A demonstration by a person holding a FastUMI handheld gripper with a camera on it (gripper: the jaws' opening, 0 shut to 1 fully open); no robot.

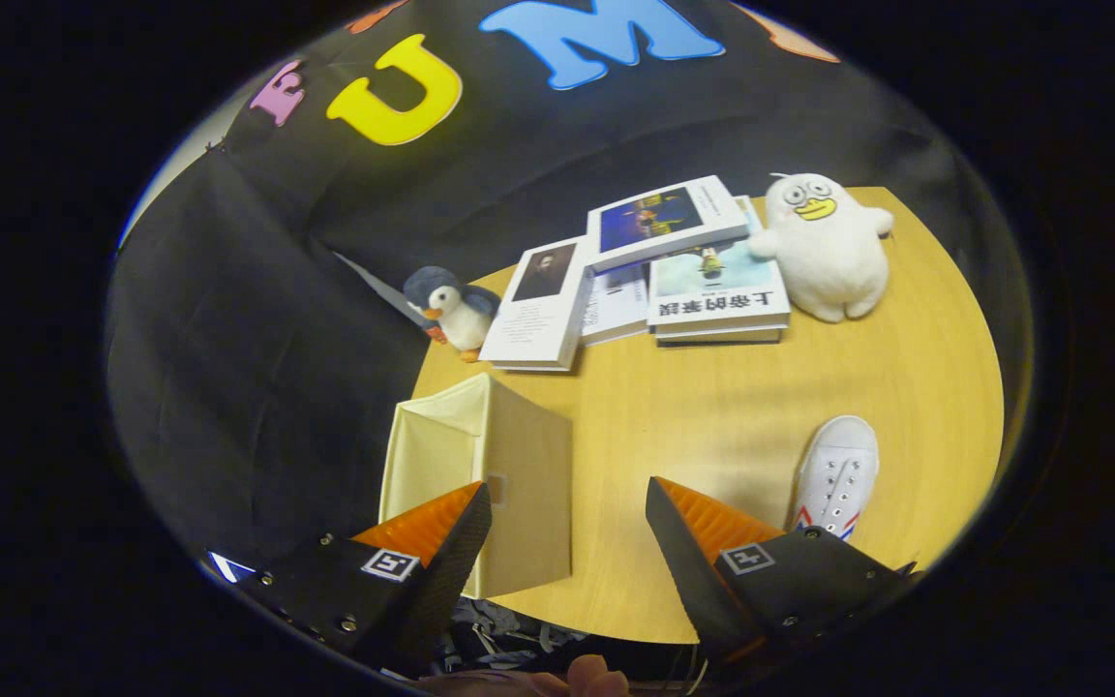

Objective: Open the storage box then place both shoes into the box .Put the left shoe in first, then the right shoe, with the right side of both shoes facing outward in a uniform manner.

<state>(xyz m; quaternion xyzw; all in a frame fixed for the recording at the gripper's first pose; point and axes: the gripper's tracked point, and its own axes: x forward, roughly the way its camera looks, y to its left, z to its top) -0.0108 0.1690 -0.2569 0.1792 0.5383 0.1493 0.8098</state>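
Round light-wood table (732, 416) carries everything. Cream fabric storage box (480, 474), rectangular, sits at the table's near left edge, open side facing left, just ahead of the left finger. Gripper (567, 513) fingers spread wide, holding nothing, bare tabletop between them. Stack of paperback books (654, 271) lies at the far side. White plush duck (824, 242) stands just right of the books. White canvas shoe (838, 474) lies beyond the right finger. Small grey-and-white plush penguin (451, 305) stands left of the books.
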